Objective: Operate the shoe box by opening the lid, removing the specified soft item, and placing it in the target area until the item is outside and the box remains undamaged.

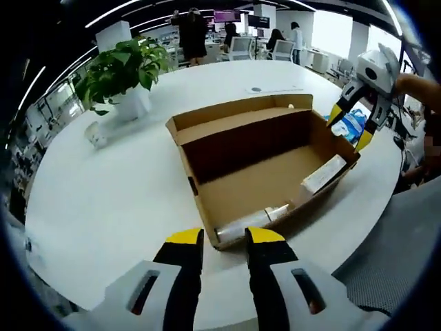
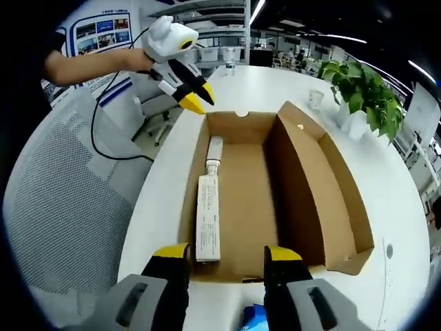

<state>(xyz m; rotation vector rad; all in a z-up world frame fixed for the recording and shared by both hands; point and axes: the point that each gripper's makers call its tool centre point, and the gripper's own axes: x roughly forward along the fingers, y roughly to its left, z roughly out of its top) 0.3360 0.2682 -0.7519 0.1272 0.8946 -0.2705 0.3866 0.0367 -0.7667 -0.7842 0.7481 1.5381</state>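
The blue item [image 2: 253, 318] between the right tool's [image 2: 227, 256] prongs is cut off at the frame edge and only partly readable; in the left gripper view it shows as a blue-and-white soft pack [image 1: 350, 124] clamped in that tool. The shoe box [image 2: 303, 172], brown cardboard, sits open on the white table [image 2: 386, 186], lid folded out flat. A long white carton [image 2: 208, 217] and a tube [image 2: 214, 153] lie end to end along one wall, parallel to the box's long axis. The left tool [image 1: 224, 241] stands slightly apart, empty, at the box end.
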